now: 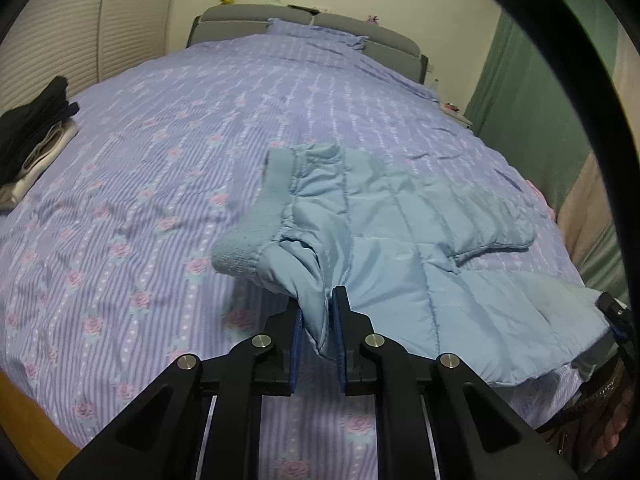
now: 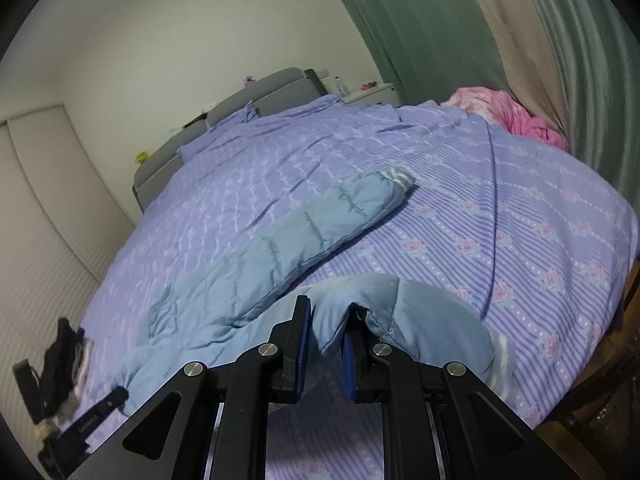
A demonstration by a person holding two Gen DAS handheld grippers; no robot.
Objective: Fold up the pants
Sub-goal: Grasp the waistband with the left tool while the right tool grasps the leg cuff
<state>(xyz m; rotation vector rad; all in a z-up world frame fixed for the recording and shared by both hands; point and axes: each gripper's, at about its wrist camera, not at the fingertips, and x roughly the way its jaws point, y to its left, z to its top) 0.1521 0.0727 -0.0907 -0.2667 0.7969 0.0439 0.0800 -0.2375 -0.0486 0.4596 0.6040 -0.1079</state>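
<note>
Light blue quilted pants [image 1: 400, 216] lie spread on the purple flowered bedspread [image 1: 180, 128]. My left gripper [image 1: 318, 304] is shut on the pants' fabric near the ribbed waistband [image 1: 256, 224], lifted a little off the bed. In the right wrist view, my right gripper [image 2: 328, 320] is shut on the near pant leg [image 2: 420, 312] by its striped cuff. The other leg [image 2: 320, 224] stretches away across the bed to its cuff [image 2: 396, 178]. The left gripper shows at the lower left of the right wrist view [image 2: 108, 400].
A stack of dark and white folded clothes [image 1: 32, 136] sits at the bed's left side. A pink blanket [image 2: 508, 112] lies at the far right by green and beige curtains [image 2: 520, 40]. A grey headboard [image 1: 304, 24] and pillow are at the back.
</note>
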